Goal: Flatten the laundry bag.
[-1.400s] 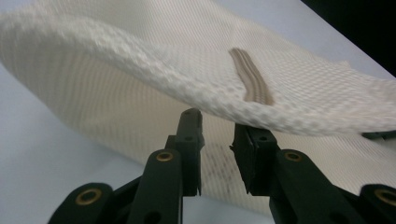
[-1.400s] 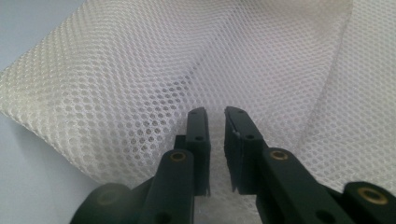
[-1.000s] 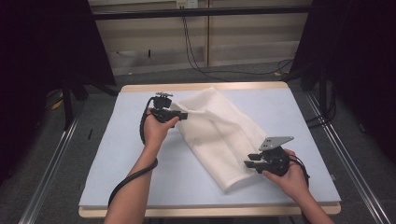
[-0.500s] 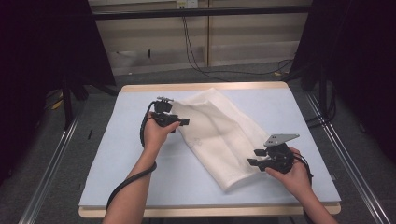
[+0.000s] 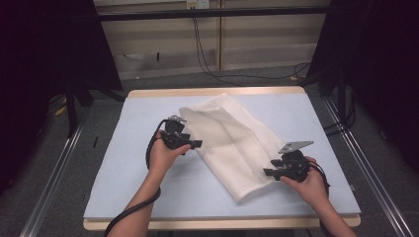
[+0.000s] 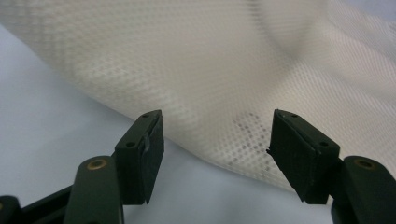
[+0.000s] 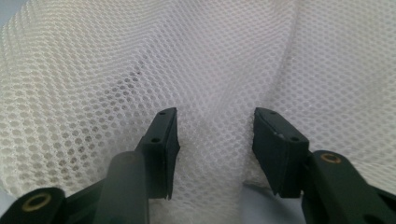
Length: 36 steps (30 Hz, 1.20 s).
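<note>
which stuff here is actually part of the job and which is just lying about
Part of the job:
- white mesh cloth, folded, lying slantwise on the table
- left gripper, jaws apart at the cloth's edge
- right gripper, jaws apart at the cloth's near end

Just lying about:
- blue table mat, bearing the cloth
- black cables on the floor beyond the table

The white mesh cloth (image 5: 232,143) is a soft, matt netting of fine open holes, lying on a smooth, pale blue matt table cover (image 5: 123,168) edged in light wood, while the left gripper (image 5: 195,144) and right gripper (image 5: 269,173) are matt black plastic with rougher pads.
</note>
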### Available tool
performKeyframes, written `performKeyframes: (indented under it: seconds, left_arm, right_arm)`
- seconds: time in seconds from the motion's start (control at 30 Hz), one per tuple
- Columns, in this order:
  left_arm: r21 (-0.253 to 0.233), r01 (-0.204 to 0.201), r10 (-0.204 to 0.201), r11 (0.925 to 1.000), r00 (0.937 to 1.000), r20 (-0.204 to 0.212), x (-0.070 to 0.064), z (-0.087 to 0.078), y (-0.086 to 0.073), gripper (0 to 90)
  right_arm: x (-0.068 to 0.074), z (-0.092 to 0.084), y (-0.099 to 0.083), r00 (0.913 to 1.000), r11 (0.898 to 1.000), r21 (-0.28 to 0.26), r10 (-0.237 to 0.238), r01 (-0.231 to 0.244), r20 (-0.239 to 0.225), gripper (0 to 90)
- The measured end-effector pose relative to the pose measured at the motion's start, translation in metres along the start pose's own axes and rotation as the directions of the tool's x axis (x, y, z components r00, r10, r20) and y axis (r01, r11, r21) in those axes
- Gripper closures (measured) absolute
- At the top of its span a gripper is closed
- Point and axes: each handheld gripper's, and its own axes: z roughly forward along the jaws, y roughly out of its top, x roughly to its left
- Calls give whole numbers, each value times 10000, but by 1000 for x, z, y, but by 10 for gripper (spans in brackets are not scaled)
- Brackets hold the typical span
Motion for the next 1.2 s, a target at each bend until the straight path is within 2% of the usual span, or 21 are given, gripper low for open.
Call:
performKeyframes:
  seconds: [0.03, 0.13, 0.2, 0.27, 0.3, 0.37, 0.47, 0.53, 0.57, 0.7, 0.73, 0.77, 0.83, 0.87, 0.9, 0.93, 1.03, 1.07, 1.1, 1.13, 1.2]
  left_arm:
    - [97, -351, 350, 9993, 9993, 117, -6, -2, -2, 354]
    - [3, -498, 498, 9988, 9984, 253, -17, -2, -4, 351]
    - [-20, -510, 511, 9987, 9979, 400, -19, -2, -5, 350]
    - [-15, -667, 667, 9978, 9967, 453, -25, -2, -6, 343]
    - [-30, -725, 725, 9974, 9951, 677, -32, 0, -7, 337]
    - [-57, -764, 766, 9971, 9936, 833, -37, 1, -8, 322]
    - [-92, -854, 859, 9963, 9904, 1084, -43, 4, -9, 317]
    - [-86, -899, 903, 9959, 9898, 1104, -46, 5, -9, 306]
    - [-94, -978, 982, 9952, 9864, 1320, -51, 6, -8, 297]
    - [-130, -1192, 1198, 9928, 9820, 1459, -59, 10, -8, 254]
    - [-135, -1297, 1301, 9915, 9774, 1664, -64, 13, -8, 246]
    - [-135, -1297, 1301, 9915, 9774, 1664, -64, 13, -8, 246]
    - [23, -1591, 1558, 9873, 9698, 1876, -72, 17, -7, 246]
    - [23, -1591, 1558, 9873, 9698, 1876, -72, 17, -7, 246]
    - [25, -1717, 1678, 9851, 9657, 1984, -75, 20, -7, 246]
    - [100, -1917, 1849, 9814, 9583, 2180, -81, 24, -6, 246]
    - [336, -2240, 2097, 9740, 9476, 2409, -89, 33, -7, 247]
    - [336, -2240, 2097, 9740, 9476, 2409, -89, 33, -7, 250]
    - [413, -2382, 2222, 9703, 9461, 2356, -91, 36, -8, 250]
    - [481, -2484, 2291, 9675, 9408, 2498, -95, 42, -9, 259]
    - [750, -2753, 2487, 9584, 9349, 2532, -99, 49, -11, 293]
  right_arm:
    - [1, 0, 0, 10000, 10000, -27, 18, -18, -71, 615]
    - [3, -1, 4, 9995, 9995, 32, -304, 305, -35, 755]
    - [5, -2, 6, 9988, 9993, -13, -383, 383, -295, 811]
    - [7, -1, 8, 9984, 9988, -30, -482, 481, -308, 834]
    - [9, -1, 9, 9978, 9985, 40, -544, 546, -388, 835]
    - [14, -1, 12, 9966, 9973, -169, -721, 714, -406, 836]
    - [19, -2, 16, 9942, 9964, -315, -810, 789, -707, 836]
    - [20, -2, 17, 9943, 9973, -332, -673, 647, -822, 836]
    - [20, 0, 19, 9913, 9974, -515, -559, 500, -1189, 837]
    - [25, 3, 21, 9885, 9973, -526, -578, 509, -1396, 836]
    - [26, 4, 21, 9874, 9969, -557, -639, 564, -1446, 836]
    - [26, 4, 21, 9874, 9969, -557, -639, 564, -1446, 836]
    - [30, 5, 23, 9857, 9966, -625, -637, 545, -1558, 836]
    - [30, 5, 24, 9844, 9961, -708, -641, 531, -1638, 836]
    - [31, 5, 24, 9838, 9961, -733, -609, 491, -1687, 837]
    - [31, 5, 25, 9835, 9961, -743, -605, 484, -1705, 837]
    - [33, 7, 25, 9826, 9961, -758, -580, 451, -1763, 838]
    - [33, 8, 25, 9827, 9960, -744, -620, 497, -1744, 838]
    - [33, 8, 25, 9834, 9961, -744, -588, 465, -1718, 839]
    - [33, 8, 25, 9834, 9960, -769, -589, 462, -1715, 839]
    - [32, 9, 25, 9830, 9960, -779, -567, 436, -1745, 839]
